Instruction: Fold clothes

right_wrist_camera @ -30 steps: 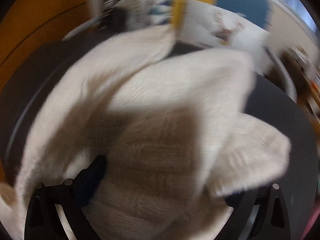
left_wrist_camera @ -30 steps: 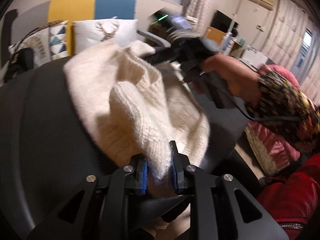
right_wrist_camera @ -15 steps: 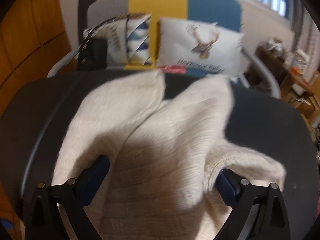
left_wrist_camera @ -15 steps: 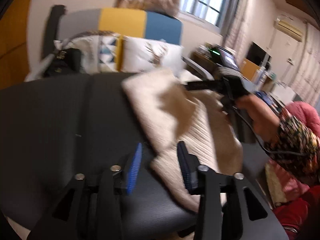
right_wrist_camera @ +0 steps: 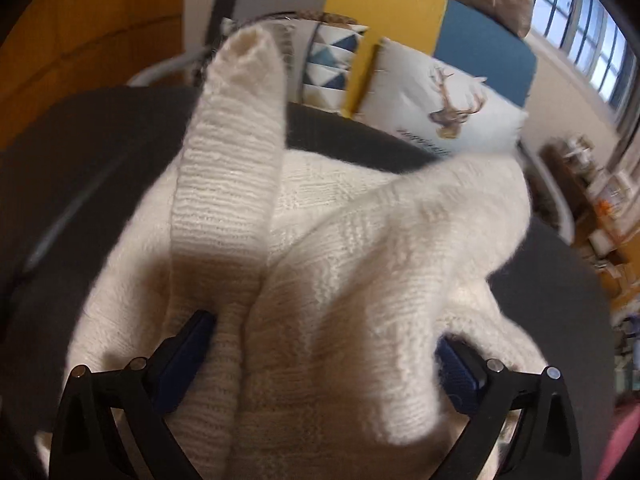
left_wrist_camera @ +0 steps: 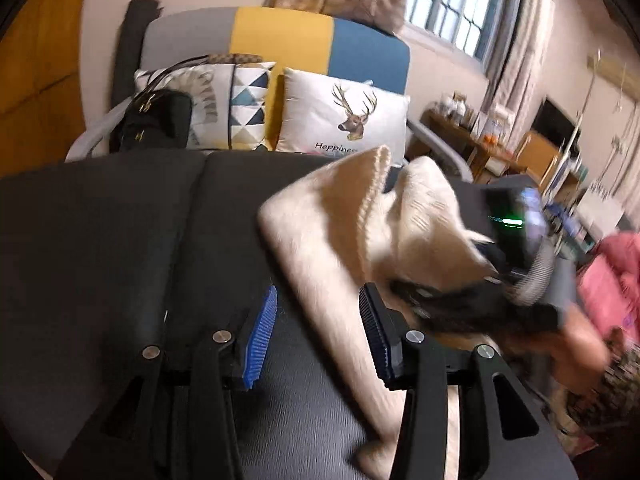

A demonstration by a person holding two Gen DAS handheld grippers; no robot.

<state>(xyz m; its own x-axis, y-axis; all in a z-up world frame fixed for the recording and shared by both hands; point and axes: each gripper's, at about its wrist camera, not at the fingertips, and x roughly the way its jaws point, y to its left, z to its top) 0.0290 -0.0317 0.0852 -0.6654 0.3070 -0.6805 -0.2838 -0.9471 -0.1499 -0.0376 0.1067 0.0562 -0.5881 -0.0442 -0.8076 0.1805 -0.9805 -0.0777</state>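
Observation:
A cream knitted sweater (left_wrist_camera: 320,240) lies bunched on the dark table (left_wrist_camera: 100,240). My left gripper (left_wrist_camera: 318,336) is open, and the sweater's near edge runs between its blue pads (left_wrist_camera: 262,336) without being pinched. In the left wrist view a hand holds the right gripper's black body (left_wrist_camera: 516,236) low over the sweater's right side. In the right wrist view the sweater (right_wrist_camera: 340,260) fills the frame. My right gripper (right_wrist_camera: 324,352) stands wide open with knit heaped between its fingers. One sleeve (right_wrist_camera: 236,128) sticks up at the left.
Behind the table (right_wrist_camera: 100,152) stands a sofa (left_wrist_camera: 304,40) with a yellow and blue back, a deer cushion (left_wrist_camera: 344,120), a patterned cushion and a black handbag (left_wrist_camera: 156,120). A pink garment (left_wrist_camera: 612,264) lies at the right. Cluttered shelves stand at the back right.
My left gripper has let go of the sweater cuff, opened and drawn back. The right gripper has stayed wide open over the sweater, and a sleeve now sticks up in its view.

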